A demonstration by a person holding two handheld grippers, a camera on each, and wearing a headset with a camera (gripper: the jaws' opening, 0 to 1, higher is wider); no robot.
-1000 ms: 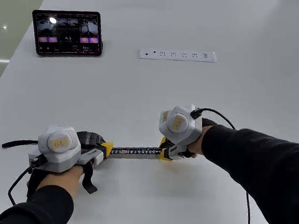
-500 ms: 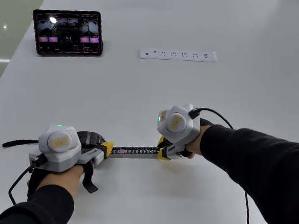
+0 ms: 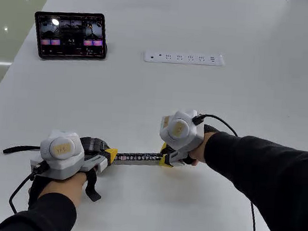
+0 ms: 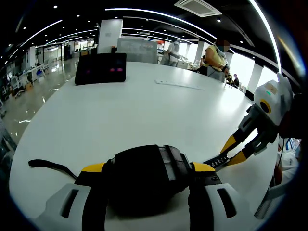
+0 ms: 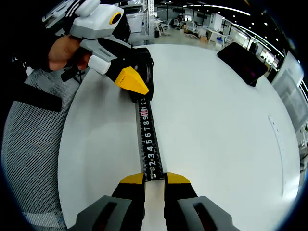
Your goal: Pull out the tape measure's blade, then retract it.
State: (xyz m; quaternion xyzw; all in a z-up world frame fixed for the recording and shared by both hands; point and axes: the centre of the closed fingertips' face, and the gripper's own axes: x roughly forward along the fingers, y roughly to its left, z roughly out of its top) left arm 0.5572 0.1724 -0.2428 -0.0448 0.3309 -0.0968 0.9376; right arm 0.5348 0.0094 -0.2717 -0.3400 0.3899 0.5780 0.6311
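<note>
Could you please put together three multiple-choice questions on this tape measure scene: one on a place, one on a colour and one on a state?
1. Where on the table is the tablet?
A. at the far left
B. at the near right edge
C. in the middle of the near edge

2. What colour are the tips of the right gripper?
A. red
B. yellow
C. blue

3. What state is the blade in?
A. wound fully in
B. partly drawn out, its end pinched in the right gripper
C. lying loose on the floor

Answers:
1 A: the head view shows it at the far left, left of the power strip.
2 B: the right gripper view shows yellow tips.
3 B: the numbered blade runs from the case, held in the left gripper, to the right gripper.
</note>
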